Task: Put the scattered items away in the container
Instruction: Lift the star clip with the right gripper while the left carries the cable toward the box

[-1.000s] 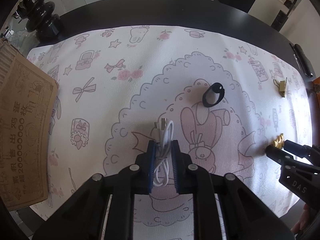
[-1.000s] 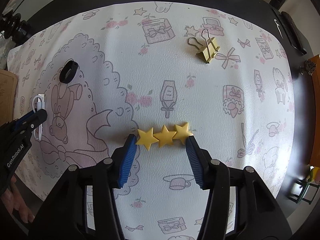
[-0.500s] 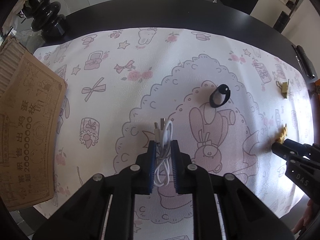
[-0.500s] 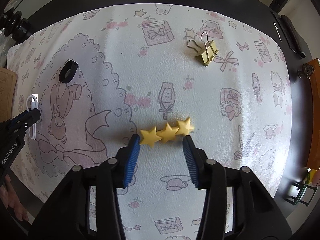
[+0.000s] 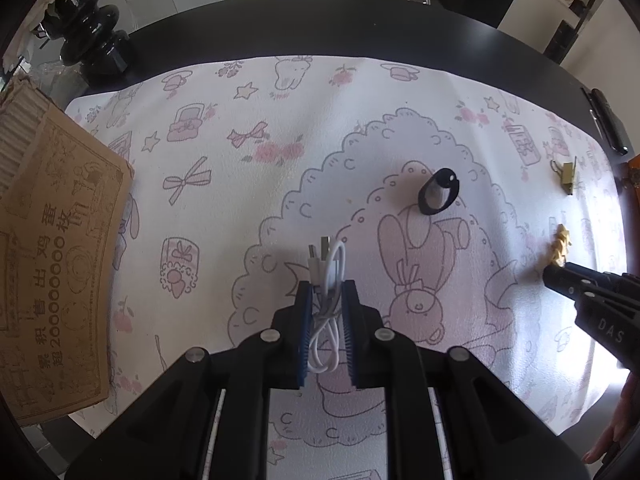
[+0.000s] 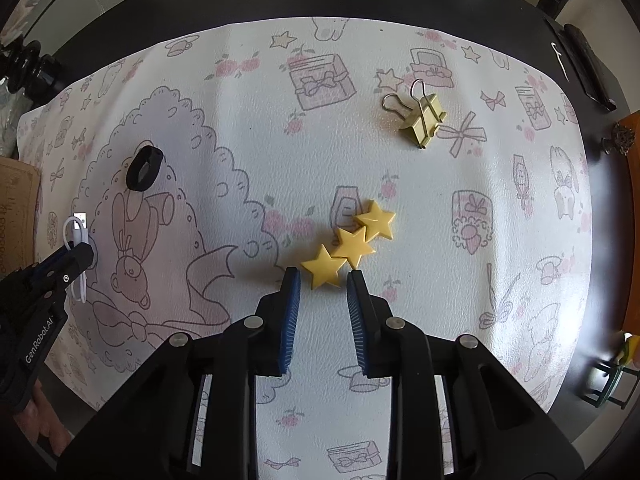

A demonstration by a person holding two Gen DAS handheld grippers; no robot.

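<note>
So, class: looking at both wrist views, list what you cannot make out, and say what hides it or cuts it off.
- Cardboard box, left wrist view: cut off by the left edge; its inside is not shown.
- White cable, left wrist view: partly covered by the left hand-held gripper.
- Binder clip, left wrist view: too small for detail.
- Dark objects on the table, right wrist view: too distorted at the rim to identify.

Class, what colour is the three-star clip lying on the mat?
Yellow. The three-star clip shows best in the right wrist view.
</note>
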